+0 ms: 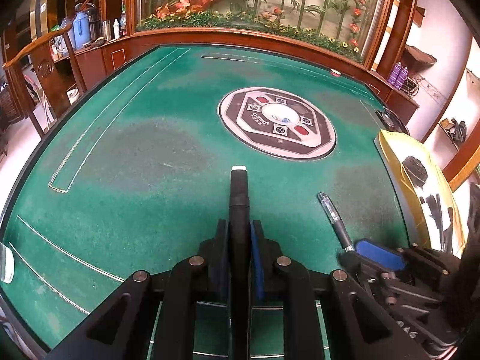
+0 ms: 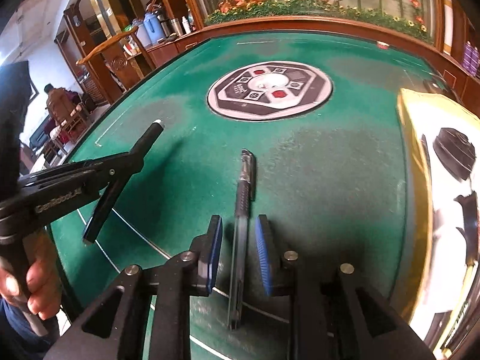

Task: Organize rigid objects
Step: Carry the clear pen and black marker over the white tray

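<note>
My left gripper [image 1: 239, 240] is shut on a black marker [image 1: 239, 192] with a white end, held above the green felt table [image 1: 135, 150]. The marker points away from me; it also shows in the right wrist view [image 2: 150, 138], sticking out of the left gripper [image 2: 126, 162]. A clear pen with a black grip [image 2: 241, 210] lies on the felt. My right gripper [image 2: 239, 240] is open, one finger on each side of the pen without touching it. In the left wrist view the pen [image 1: 333, 216] runs toward the right gripper's blue pad [image 1: 378, 253].
A round control panel [image 1: 277, 123] sits in the table's middle. A yellow-and-white box [image 2: 435, 180] with a black round printed shape lies along the right edge. A wooden rail [image 1: 240, 34] and a glass plant display stand behind. A wooden chair [image 1: 45, 60] stands far left.
</note>
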`<state>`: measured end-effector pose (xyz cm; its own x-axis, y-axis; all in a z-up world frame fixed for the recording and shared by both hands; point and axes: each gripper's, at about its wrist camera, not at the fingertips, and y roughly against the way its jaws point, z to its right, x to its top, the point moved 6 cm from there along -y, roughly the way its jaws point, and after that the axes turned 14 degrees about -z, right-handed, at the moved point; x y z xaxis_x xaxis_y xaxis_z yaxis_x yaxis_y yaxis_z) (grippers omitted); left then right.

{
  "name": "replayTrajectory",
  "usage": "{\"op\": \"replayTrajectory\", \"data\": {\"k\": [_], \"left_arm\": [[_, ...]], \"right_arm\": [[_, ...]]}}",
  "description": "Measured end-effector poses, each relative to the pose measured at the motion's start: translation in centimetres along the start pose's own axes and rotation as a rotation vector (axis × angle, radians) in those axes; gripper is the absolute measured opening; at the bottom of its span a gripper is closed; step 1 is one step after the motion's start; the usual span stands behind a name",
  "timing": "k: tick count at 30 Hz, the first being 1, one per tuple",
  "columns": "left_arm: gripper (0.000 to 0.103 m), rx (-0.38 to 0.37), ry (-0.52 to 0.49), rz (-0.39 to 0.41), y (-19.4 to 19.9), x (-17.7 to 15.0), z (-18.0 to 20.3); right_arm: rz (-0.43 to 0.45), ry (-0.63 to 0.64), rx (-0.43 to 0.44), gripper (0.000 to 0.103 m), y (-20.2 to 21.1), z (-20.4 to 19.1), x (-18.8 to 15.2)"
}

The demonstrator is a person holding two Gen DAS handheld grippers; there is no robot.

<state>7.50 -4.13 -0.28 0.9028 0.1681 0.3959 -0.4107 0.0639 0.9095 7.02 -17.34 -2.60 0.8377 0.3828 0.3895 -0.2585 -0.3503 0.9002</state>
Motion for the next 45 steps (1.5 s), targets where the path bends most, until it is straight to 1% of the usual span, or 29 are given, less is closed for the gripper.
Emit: {"op": "replayTrajectory", "data": {"k": [1, 2, 3, 4, 10, 14, 19, 25, 29, 34, 39, 45], "left_arm": [[0.014, -0.001, 0.0, -0.001, 0.0, 0.0, 0.0], [0.014, -0.001, 0.001, -0.001, 0.0, 0.0, 0.0], [0.014, -0.002, 0.0, -0.001, 0.0, 0.0, 0.0], [0.014, -0.002, 0.001, 0.0, 0.1, 0.0, 0.0], [0.014, -0.01, -0.003, 0.011, 0.5, 0.0, 0.5], [0.014, -0.013, -0.026, 0.02, 1.0, -0.1, 1.6], [0.014, -0.018, -0.075, 0.031, 1.8, -0.3, 4.1], [0.014, -0.034, -0.153, 0.048, 3.1, -0.5, 8.7], [0.014, -0.047, -0.219, 0.057, 3.8, -0.9, 12.4], [0.014, -0.098, -0.293, 0.038, 3.9, -1.4, 17.7], [0.014, -0.15, -0.333, 0.021, 3.8, -1.5, 22.1], [0.014, -0.161, -0.39, 0.019, 2.8, -1.4, 26.9]], "right_arm": [[0.012, 0.015, -0.024, 0.019, -0.1, -0.2, 0.1], [0.012, 0.028, -0.07, 0.008, -0.2, -0.4, 0.1], [0.01, 0.041, -0.093, 0.008, -0.2, -0.5, 0.1], [0.013, 0.038, -0.079, 0.008, -0.2, -0.5, 0.1], [0.096, -0.037, -0.003, 0.008, 2.4, 0.8, -0.2], [0.144, -0.057, 0.025, 0.008, 4.5, 1.2, -0.6], [0.198, -0.097, 0.058, 0.008, 6.7, 2.4, -1.4], [0.265, -0.159, 0.065, 0.008, 9.6, 5.3, -2.8], [0.312, -0.229, 0.054, 0.008, 11.7, 8.5, -4.2], [0.359, -0.321, 0.019, 0.008, 14.0, 13.0, -6.3], [0.375, -0.388, -0.002, 0.008, 15.0, 16.2, -8.1], [0.364, -0.447, -0.02, 0.008, 14.6, 18.8, -9.3]]}}
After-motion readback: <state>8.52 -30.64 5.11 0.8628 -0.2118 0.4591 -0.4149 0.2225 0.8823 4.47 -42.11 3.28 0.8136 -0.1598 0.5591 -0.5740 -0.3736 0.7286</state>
